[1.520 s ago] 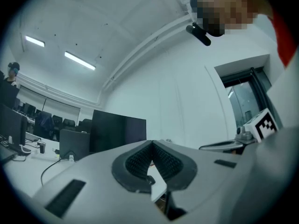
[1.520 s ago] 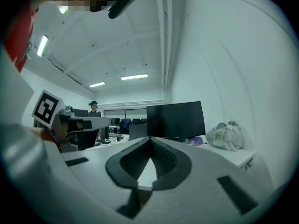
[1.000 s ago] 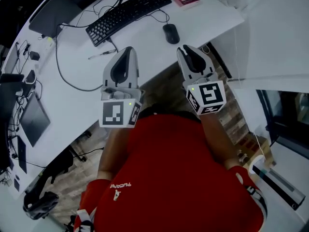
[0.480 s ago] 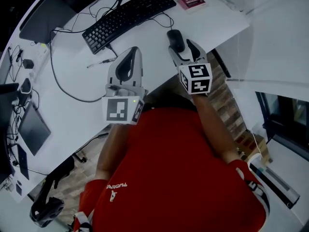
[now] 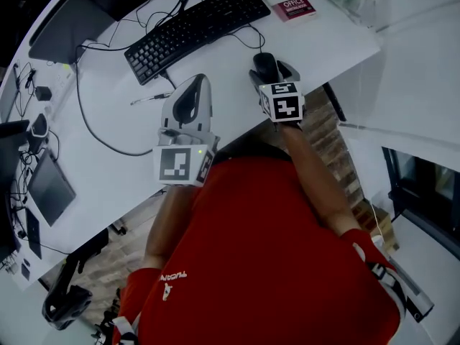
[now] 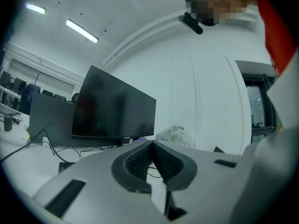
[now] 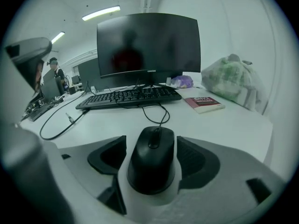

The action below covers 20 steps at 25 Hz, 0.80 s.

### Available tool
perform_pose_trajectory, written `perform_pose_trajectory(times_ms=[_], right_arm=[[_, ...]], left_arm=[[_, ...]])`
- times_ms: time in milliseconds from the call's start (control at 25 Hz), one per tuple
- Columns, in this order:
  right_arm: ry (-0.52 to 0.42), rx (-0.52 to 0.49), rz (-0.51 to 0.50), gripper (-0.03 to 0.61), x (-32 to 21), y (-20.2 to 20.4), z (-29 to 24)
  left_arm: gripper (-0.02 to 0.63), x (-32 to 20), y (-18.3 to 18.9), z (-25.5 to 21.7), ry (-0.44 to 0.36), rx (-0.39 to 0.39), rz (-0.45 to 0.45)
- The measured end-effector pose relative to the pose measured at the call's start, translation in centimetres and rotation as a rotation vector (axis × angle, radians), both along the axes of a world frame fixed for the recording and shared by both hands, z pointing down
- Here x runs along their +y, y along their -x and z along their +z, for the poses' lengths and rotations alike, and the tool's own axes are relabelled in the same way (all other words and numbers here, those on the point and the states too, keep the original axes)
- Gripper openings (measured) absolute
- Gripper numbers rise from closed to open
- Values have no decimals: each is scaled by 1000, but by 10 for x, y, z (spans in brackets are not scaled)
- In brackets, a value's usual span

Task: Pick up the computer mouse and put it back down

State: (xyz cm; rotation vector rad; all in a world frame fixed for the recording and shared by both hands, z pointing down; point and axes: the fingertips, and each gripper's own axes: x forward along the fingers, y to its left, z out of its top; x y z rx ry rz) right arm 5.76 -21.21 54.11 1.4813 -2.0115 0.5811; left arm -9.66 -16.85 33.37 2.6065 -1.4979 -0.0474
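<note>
Left gripper (image 5: 195,83): jaws pressed together with nothing between them, held over the desk (image 5: 100,171).
Keyboard (image 5: 198,21): black and corded, lying beyond both grippers.
Monitor (image 7: 148,43): the screen face shows in the gripper views, not the head view. The bezel mark is possibly "COOCAA", but it is too small to be sure.
Computer mouse (image 7: 152,164): on the desk, between the right gripper's jaws.
Right gripper (image 5: 273,70): jaws have just been opening and stand wide on either side of the mouse, not gripping it.
Book (image 5: 292,8): the red cover reads "OFFICE" in the head view.

Office — desk (image 5: 100,178) w/ keyboard (image 5: 194,21), monitor (image 7: 148,43)
</note>
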Motion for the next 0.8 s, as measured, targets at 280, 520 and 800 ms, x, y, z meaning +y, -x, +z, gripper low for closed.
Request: perform_pose_trajectory(times_ms=[280, 520, 800], right_arm=[[67, -4, -5, 311, -4, -2, 12], [58, -20, -23, 301, -4, -2, 11], [-3, -71, -45, 299, 4, -1, -16]], left_arm=[[11, -8, -1, 5, 18, 1, -19], [9, -7, -1, 7, 22, -2, -28], [9, -1, 0, 5, 16, -13, -44]])
